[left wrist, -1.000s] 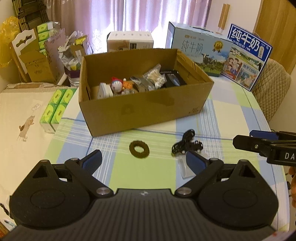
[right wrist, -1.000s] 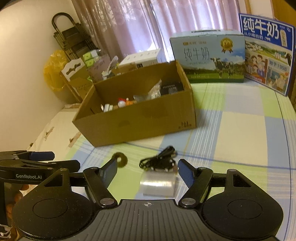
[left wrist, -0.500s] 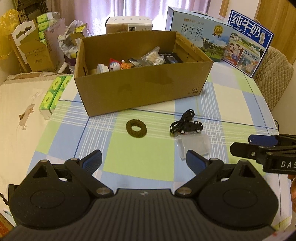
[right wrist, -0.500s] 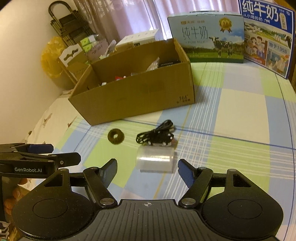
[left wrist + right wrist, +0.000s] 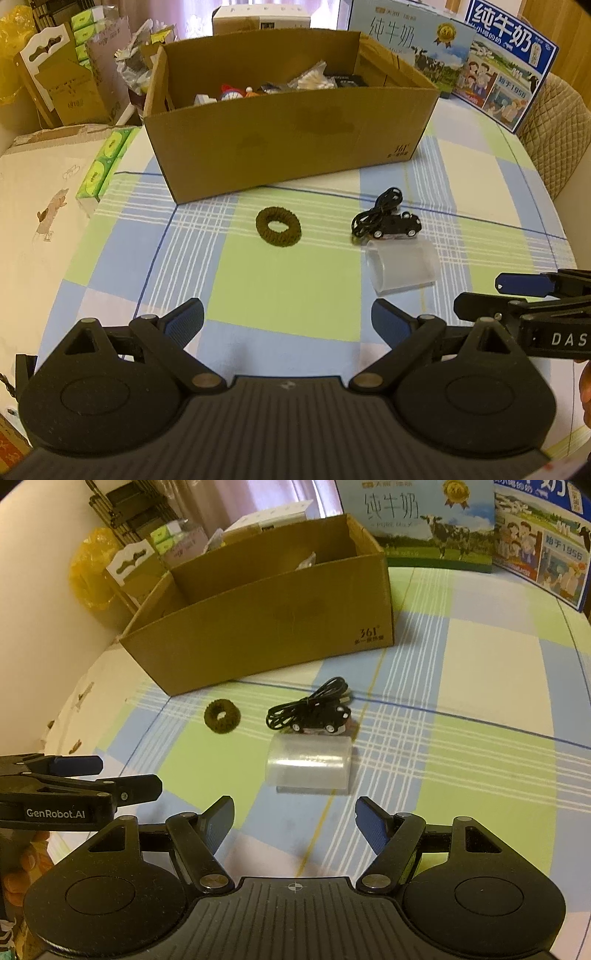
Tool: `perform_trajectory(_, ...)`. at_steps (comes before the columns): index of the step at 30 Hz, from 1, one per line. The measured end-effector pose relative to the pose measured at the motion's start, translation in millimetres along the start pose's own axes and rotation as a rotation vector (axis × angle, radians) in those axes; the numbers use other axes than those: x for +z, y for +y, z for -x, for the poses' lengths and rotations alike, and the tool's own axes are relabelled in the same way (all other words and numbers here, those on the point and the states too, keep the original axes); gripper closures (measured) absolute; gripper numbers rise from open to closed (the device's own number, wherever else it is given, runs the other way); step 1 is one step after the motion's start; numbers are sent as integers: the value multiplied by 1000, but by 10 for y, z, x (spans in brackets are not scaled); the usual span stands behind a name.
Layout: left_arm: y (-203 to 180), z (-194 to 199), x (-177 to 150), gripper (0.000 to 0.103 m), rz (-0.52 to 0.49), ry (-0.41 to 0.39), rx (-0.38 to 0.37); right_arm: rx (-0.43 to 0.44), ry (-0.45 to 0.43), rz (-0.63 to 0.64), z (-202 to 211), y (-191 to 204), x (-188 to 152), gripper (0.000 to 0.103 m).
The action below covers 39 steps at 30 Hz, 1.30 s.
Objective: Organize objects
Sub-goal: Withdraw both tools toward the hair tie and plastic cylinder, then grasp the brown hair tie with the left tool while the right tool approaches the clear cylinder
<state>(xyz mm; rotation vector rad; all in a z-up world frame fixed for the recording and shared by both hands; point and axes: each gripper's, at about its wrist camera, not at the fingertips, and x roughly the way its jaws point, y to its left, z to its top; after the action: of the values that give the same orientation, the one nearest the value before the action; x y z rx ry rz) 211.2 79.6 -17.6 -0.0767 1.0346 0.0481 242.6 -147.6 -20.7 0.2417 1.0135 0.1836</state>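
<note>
"361°" is printed on the cardboard box (image 5: 266, 624), "纯牛奶" and "PURE MILK" on the milk cartons (image 5: 436, 520) behind it. Toys and packets are heaped inside the box. Ahead of the right gripper (image 5: 295, 821), jaws spread wide and empty, a clear plastic roll (image 5: 308, 766) lies, with a toy car (image 5: 325, 722) and coiled cable (image 5: 306, 705) just beyond. A fuzzy hair tie (image 5: 278, 226) sits ahead of the left gripper (image 5: 287, 319), jaws wide, on the checked bench (image 5: 288, 295).

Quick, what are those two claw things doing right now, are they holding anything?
Left gripper: open, holding nothing.
Right gripper: open, holding nothing; the clear plastic roll lies just ahead of it.
</note>
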Motion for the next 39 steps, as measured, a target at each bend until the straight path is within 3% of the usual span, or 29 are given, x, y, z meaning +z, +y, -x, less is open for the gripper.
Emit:
perform_trajectory(17, 178, -285, 36, 7, 1, 40, 23, -67, 60, 23, -484, 31, 147, 33)
perform_trajectory(23, 263, -390, 87, 7, 6, 50, 31, -93, 52, 19, -602, 28, 251, 21)
perform_trajectory(39, 336, -676, 257, 8, -11, 62, 26, -117, 74, 52, -855, 64, 306, 21)
